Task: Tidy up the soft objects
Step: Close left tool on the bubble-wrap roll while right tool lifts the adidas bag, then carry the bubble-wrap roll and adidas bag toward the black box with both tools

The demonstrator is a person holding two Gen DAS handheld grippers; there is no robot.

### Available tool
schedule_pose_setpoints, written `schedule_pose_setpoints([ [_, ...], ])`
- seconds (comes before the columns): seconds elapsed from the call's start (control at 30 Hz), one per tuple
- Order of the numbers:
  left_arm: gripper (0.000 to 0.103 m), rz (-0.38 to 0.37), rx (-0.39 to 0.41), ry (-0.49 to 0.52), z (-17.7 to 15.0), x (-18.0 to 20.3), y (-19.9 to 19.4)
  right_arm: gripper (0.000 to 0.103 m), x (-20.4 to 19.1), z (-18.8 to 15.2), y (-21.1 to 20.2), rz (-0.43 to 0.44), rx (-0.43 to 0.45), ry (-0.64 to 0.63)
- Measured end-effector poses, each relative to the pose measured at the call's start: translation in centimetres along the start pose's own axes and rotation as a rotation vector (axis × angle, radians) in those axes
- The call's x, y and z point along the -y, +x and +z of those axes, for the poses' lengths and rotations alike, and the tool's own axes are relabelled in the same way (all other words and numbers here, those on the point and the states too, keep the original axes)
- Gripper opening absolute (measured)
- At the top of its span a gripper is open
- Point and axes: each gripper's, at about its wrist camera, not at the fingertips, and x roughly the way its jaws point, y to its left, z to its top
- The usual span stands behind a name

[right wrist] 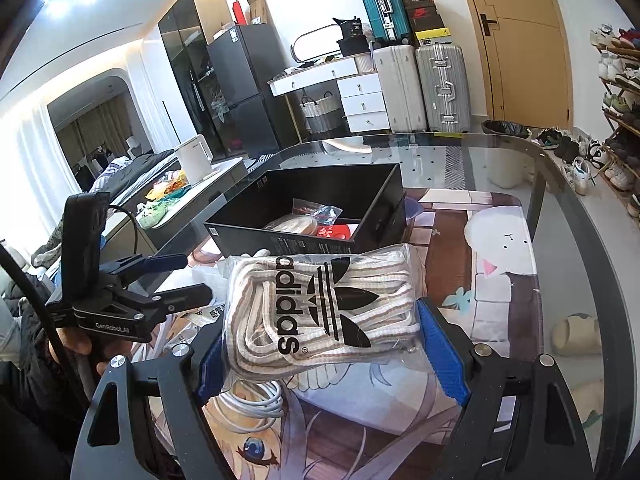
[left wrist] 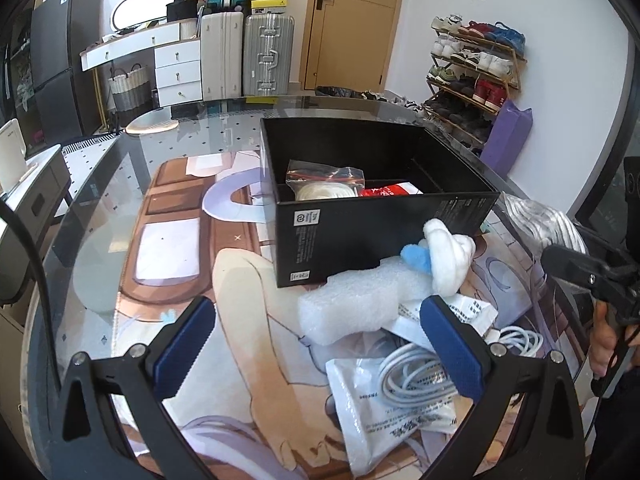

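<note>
Right gripper (right wrist: 320,344) clamped on a clear plastic bag of cream-and-tan striped laces printed with a black Adidas trefoil (right wrist: 320,308); left gripper (left wrist: 316,344) spread wide with nothing between its fingers.

The bag lies crosswise between the blue-padded fingers (right wrist: 440,356), its long axis running from one pad to the other, the logo text reading sideways, and it is held clear of the glass table (right wrist: 560,240) just short of the near wall of the open black cardboard box (right wrist: 304,240). In the left view the bag (left wrist: 540,220) shows only at the right edge, seemingly off the box's near right corner. Between the left fingers' span, on the table's printed mat, lie a white foam block (left wrist: 348,304), a white-and-blue plush toy (left wrist: 444,256), white printed packets (left wrist: 384,412) and a coiled white cable (left wrist: 412,376). Inside the box sit a zip bag (left wrist: 324,176) and a red packet (left wrist: 388,190).
</note>
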Motion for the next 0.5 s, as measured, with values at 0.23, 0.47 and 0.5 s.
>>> schedule_pose_setpoints([
  [0.23,0.087,-0.019,-0.016,-0.007,-0.30,0.06,0.56,0.085,-0.36,-0.08,0.41,0.006,-0.004,-0.010],
  [0.47,0.051,-0.065,-0.018,0.017,-0.78,0.67,0.34,0.085,-0.48,-0.10,0.57,0.011,-0.004,-0.012],
  [0.5,0.051,-0.063,-0.013,0.021,-0.86,0.72,0.19,0.085,-0.52,-0.12,0.61,0.013,-0.004,-0.012],
])
